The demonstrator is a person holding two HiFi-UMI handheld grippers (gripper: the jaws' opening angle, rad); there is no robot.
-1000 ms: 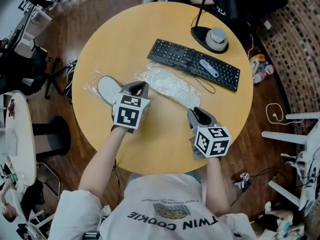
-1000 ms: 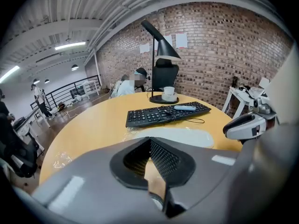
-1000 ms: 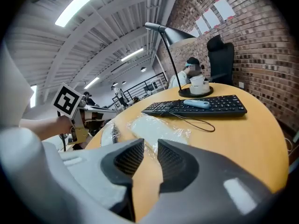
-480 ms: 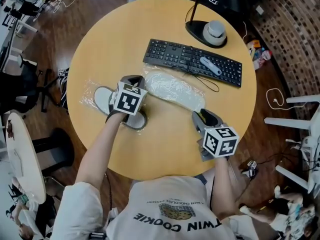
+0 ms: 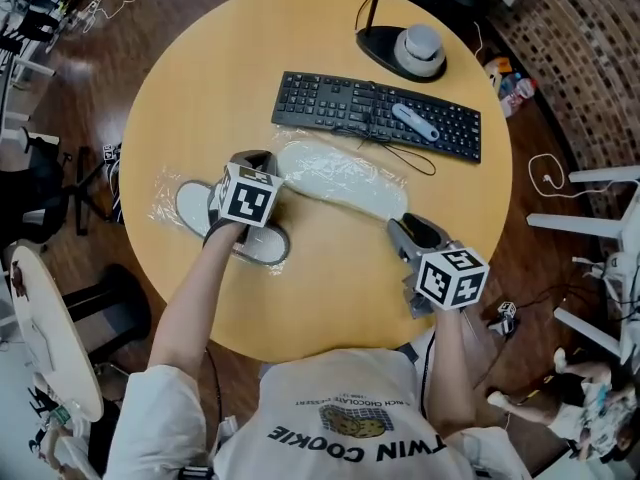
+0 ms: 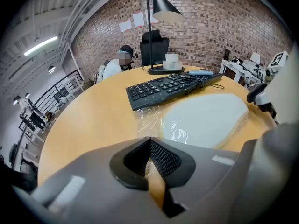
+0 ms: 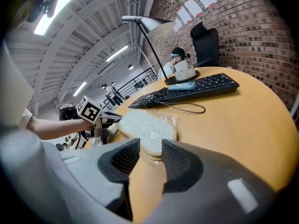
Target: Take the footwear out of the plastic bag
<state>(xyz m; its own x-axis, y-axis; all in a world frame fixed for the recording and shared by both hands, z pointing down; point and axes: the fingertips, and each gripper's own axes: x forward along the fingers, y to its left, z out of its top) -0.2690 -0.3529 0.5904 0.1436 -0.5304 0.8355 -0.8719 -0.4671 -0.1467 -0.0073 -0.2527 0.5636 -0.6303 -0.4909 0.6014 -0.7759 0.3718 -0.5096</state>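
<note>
A pale slipper (image 5: 340,178), sole up, lies wrapped in clear plastic in front of the keyboard; it also shows in the left gripper view as slipper (image 6: 205,120) and in the right gripper view as slipper (image 7: 147,127). A second grey-white slipper (image 5: 205,213) lies at the table's left on crinkled plastic bag (image 5: 165,183). My left gripper (image 5: 268,163) sits over this second slipper, and left gripper (image 6: 149,146) is shut with a thin fold of clear plastic pinched between its pads. My right gripper (image 5: 398,223) rests by the wrapped slipper's near end; right gripper (image 7: 145,155) stands open with nothing between the jaws.
A black keyboard (image 5: 375,113) with a small pale device (image 5: 413,121) and a thin cable lies behind the slippers. A lamp base (image 5: 405,53) stands at the far edge. The round wooden table (image 5: 330,288) ends close in front of me; a seated person (image 6: 114,66) is beyond it.
The right gripper's jaws have spread apart and it has drawn back slightly from the wrapped slipper's end. The left slipper has slid toward me, showing more beside the left gripper.
</note>
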